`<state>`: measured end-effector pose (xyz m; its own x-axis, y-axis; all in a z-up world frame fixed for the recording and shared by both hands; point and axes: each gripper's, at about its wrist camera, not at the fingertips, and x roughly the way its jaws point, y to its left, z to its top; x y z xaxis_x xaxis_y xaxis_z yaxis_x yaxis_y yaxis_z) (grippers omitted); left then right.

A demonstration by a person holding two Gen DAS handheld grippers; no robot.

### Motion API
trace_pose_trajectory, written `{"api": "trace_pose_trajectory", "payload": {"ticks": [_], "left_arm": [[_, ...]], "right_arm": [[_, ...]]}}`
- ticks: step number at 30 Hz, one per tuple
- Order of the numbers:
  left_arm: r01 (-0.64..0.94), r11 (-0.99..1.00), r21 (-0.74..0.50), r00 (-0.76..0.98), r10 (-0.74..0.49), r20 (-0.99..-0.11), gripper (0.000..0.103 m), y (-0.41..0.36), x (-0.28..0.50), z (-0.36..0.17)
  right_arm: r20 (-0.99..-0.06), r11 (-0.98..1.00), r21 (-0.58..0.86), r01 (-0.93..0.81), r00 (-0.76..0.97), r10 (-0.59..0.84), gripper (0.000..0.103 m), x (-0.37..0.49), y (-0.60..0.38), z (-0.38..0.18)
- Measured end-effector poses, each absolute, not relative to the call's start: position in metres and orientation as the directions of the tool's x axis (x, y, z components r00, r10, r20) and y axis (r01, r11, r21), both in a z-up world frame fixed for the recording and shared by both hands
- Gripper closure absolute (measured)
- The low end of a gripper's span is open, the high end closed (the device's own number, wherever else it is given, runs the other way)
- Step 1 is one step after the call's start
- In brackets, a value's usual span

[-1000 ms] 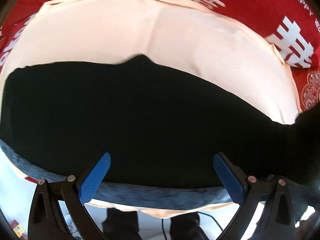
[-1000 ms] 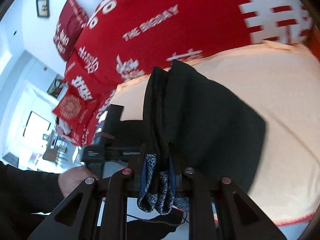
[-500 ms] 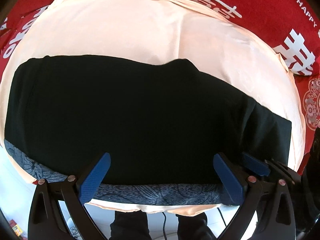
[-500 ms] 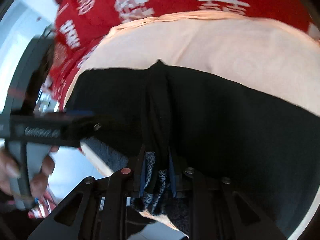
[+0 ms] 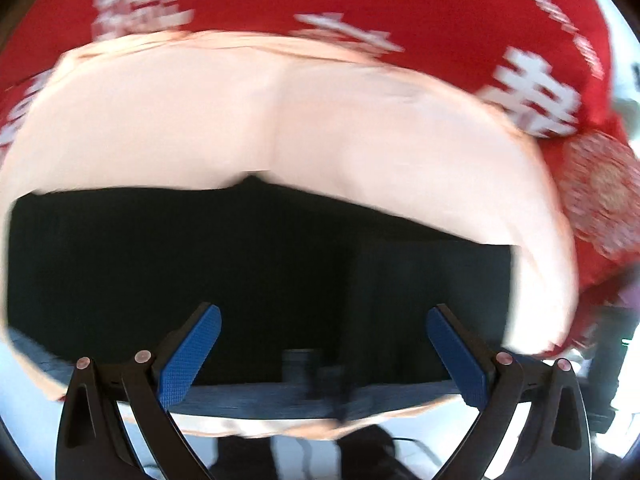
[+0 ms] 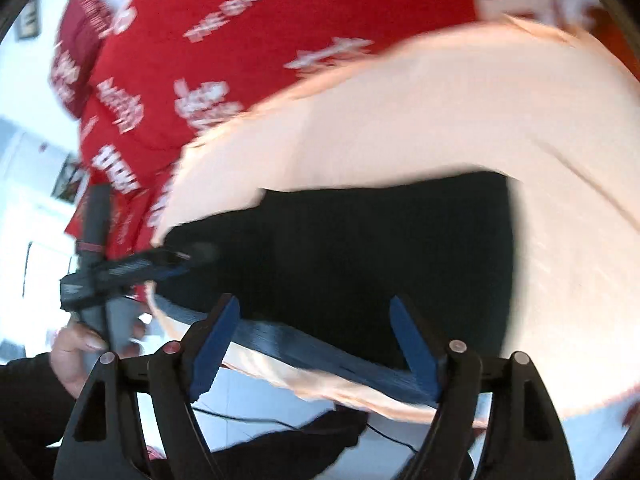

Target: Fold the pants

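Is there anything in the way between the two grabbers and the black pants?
Nothing visible is. The black pants lie flat on the peach cloth, right in front of the open left gripper. The right gripper is open too, with the pants' grey waistband just ahead of its fingers.

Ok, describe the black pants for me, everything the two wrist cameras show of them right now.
The black pants lie flat in a roughly rectangular folded shape on the peach cloth that covers the red printed bedspread. The fabric looks plain, matte and black, with a blue-grey patterned band along the near edge. A small bump breaks the far edge. Both frames are blurred, so seams are unclear. The left gripper and right gripper are both open over the near edge, gripping nothing.
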<state>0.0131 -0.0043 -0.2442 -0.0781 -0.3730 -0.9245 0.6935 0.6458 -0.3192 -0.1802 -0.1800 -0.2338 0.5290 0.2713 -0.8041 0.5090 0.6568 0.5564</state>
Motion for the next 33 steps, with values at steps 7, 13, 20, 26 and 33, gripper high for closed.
{"api": "trace_pose_trajectory", "payload": {"ticks": [7, 13, 20, 26, 33], "left_arm": [[0.743, 0.505, -0.44, -0.233, -0.422, -0.876, 0.0, -0.054, -0.042, -0.25], [0.731, 0.598, -0.329, -0.173, -0.303, -0.937, 0.0, -0.048, -0.025, -0.296], [0.698, 0.638, -0.326, -0.162, -0.303, -0.939, 0.0, -0.067, -0.002, -0.302], [0.681, 0.663, -0.311, -0.157, -0.283, -0.946, 0.0, -0.072, 0.002, -0.296], [0.695, 0.631, -0.344, -0.18, -0.31, -0.934, 0.0, -0.055, -0.011, -0.281]], "right_arm": [[-0.78, 0.587, 0.621, 0.52, 0.484, 0.396, 0.022, -0.201, -0.2, -0.281], [-0.874, 0.782, 0.434, 0.448, 0.42, 0.244, 0.022, -0.225, -0.217, -0.245], [-0.886, 0.975, 0.204, 0.085, 0.441, 0.146, 0.022, -0.17, -0.231, -0.241], [-0.871, 0.95, 0.31, 0.033, 0.41, 0.27, 0.013, -0.133, -0.255, -0.276], [-0.829, 0.933, 0.356, 0.055, 0.479, 0.288, 0.013, -0.199, -0.221, -0.219]]}}
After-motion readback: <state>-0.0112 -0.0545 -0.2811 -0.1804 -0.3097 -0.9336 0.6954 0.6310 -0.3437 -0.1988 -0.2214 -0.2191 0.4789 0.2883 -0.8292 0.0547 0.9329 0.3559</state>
